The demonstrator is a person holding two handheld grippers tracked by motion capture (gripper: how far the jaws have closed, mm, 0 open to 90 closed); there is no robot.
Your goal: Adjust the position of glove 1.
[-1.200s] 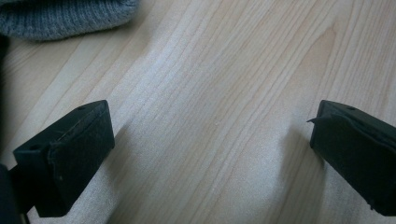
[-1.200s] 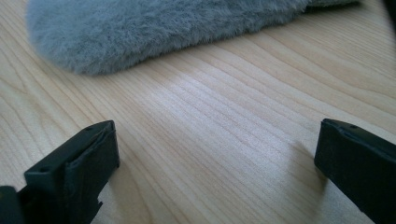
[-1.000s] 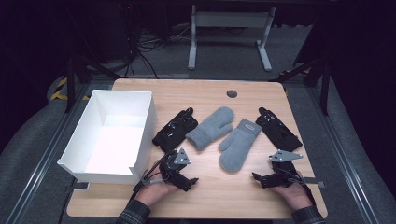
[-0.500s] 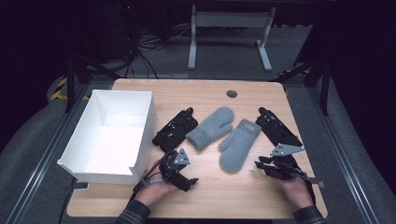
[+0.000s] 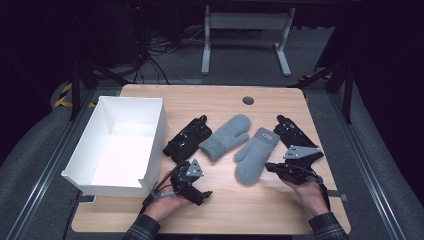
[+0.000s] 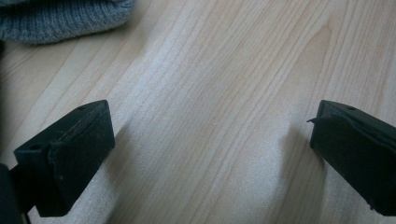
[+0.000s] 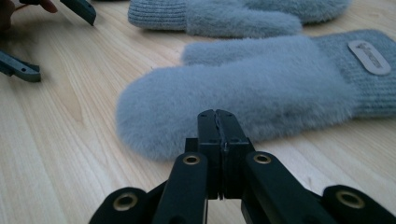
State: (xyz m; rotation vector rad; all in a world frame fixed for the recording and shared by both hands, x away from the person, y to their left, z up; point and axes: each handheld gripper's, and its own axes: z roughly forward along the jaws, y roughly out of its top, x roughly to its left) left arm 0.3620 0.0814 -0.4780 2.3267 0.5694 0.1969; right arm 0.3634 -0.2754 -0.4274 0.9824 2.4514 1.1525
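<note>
Two grey mittens lie mid-table, flanked by two black gloves. My right tongs [image 5: 272, 167] sit just beside the fingertip end of the right grey mitten [image 5: 256, 155], pointing at it; jaws have just been closing and are now clenched flat together with nothing between them, clear in the right gripper view [image 7: 218, 116], where the mitten's fuzzy tip [image 7: 243, 88] sits right past the jaw tips, not pinched. That mitten lies flat on the table [image 5: 240, 210], cuff with a small label tag away from me, thumb toward the left grey mitten [image 5: 225, 136], which lies just beside it at an angle, the two nearly touching. Right black glove [image 5: 292, 132] lies beyond my right hand [image 5: 310, 195], near the table's right edge. Left black glove [image 5: 187, 140] lies between the left grey mitten and the white box [image 5: 150, 170], which takes up the table's left side, open top. My left tongs [image 5: 197, 190] rest low at the near edge, next to the box's near corner; jaws released and spread wide over bare wood in the left gripper view [image 6: 210, 149], holding nothing, with a ribbed grey cuff [image 6: 65, 18] at the top left corner of that view, well apart from the jaws.
</note>
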